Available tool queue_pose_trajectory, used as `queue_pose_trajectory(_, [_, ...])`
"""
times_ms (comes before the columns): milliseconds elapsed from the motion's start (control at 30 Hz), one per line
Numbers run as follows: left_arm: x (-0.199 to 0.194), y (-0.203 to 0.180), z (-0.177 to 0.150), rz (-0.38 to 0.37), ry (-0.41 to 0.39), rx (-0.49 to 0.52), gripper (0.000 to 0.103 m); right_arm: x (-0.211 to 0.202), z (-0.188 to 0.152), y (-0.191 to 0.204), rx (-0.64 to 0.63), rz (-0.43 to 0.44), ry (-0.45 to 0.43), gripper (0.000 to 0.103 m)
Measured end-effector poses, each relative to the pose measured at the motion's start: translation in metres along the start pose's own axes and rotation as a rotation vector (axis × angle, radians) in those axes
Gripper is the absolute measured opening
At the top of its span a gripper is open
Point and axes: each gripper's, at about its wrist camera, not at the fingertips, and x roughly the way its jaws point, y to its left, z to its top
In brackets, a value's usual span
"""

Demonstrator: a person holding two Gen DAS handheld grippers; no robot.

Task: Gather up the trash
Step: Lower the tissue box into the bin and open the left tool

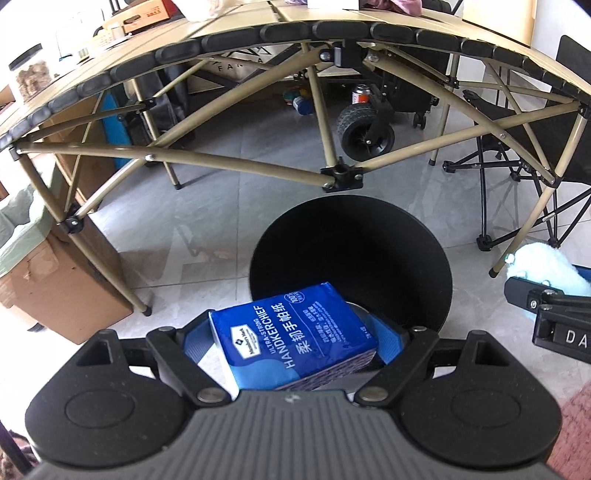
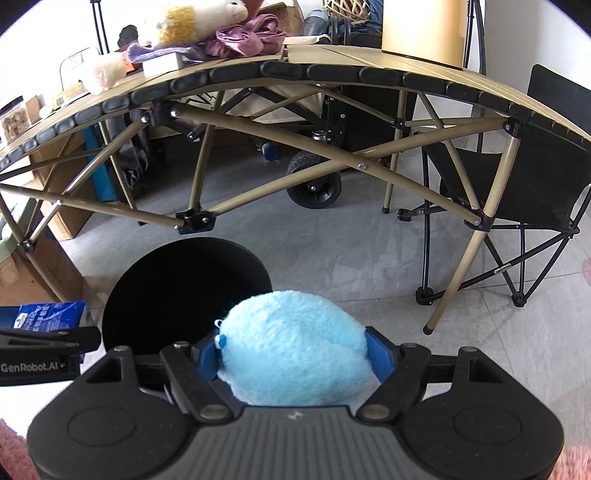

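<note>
My left gripper [image 1: 295, 339] is shut on a blue handkerchief tissue pack [image 1: 291, 334] and holds it over the near rim of a round black trash bin [image 1: 351, 243] on the tiled floor. My right gripper [image 2: 291, 354] is shut on a light blue plush toy [image 2: 291, 347], held just right of the same bin [image 2: 184, 291]. The plush toy also shows at the right edge of the left wrist view [image 1: 546, 266]. The tissue pack shows at the left edge of the right wrist view [image 2: 48, 314]. The bin's inside is dark.
A folding table [image 1: 295, 33] with tan crossed legs stands just beyond the bin. A black folding chair [image 2: 535, 177] is to the right. Cardboard boxes [image 1: 55, 288] sit at left. A wheeled cart [image 1: 365, 129] is behind the table. Clutter lies on the tabletop [image 2: 207, 33].
</note>
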Motion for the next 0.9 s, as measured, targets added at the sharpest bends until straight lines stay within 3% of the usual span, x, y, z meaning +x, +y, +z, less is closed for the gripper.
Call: queue_pose_trajectory(900, [0.078,-0.036,0.046,-0.112,0.157,-0.093,0.088,0.041,0.014,-0.03,0.036,-0.094,0.037,0.077])
